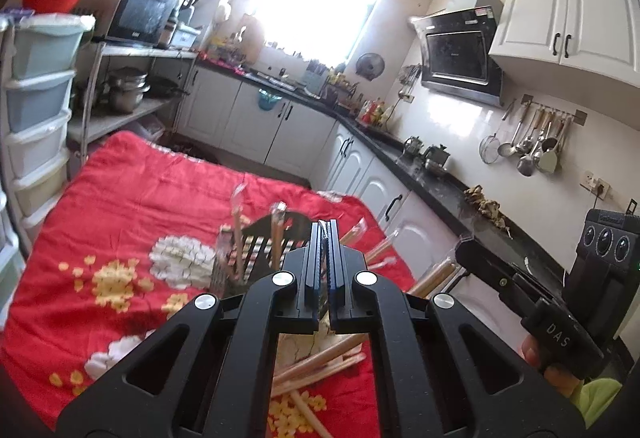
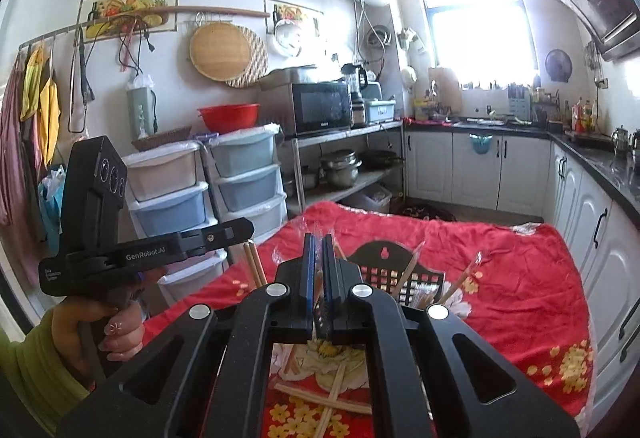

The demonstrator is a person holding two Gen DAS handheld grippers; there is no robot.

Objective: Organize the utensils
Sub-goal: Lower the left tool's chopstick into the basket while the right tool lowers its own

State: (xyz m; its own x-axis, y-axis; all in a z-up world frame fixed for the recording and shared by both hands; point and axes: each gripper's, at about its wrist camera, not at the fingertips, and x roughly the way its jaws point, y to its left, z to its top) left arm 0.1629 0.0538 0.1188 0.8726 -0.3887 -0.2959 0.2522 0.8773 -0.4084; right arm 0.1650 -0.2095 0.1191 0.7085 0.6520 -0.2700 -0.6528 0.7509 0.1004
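Note:
A black lattice utensil holder (image 1: 256, 250) stands on the red flowered cloth (image 1: 132, 198) and holds several wrapped wooden chopsticks (image 1: 238, 234). More wrapped chopsticks (image 1: 320, 362) lie loose on the cloth below my left gripper (image 1: 325, 234), whose jaws are closed with nothing clearly between them. My right gripper (image 2: 319, 250) is shut on a wrapped chopstick (image 2: 318, 288) held upright just left of the holder (image 2: 400, 270). Loose chopsticks (image 2: 332, 398) lie under it. The left gripper's body shows in the right wrist view (image 2: 152, 254), holding nothing I can see.
Stacked plastic drawers (image 2: 244, 178) and a metal shelf with a microwave (image 2: 320, 106) stand left of the table. White cabinets with a dark counter (image 1: 420, 174) run along the right. Ladles hang on the wall (image 1: 532, 142).

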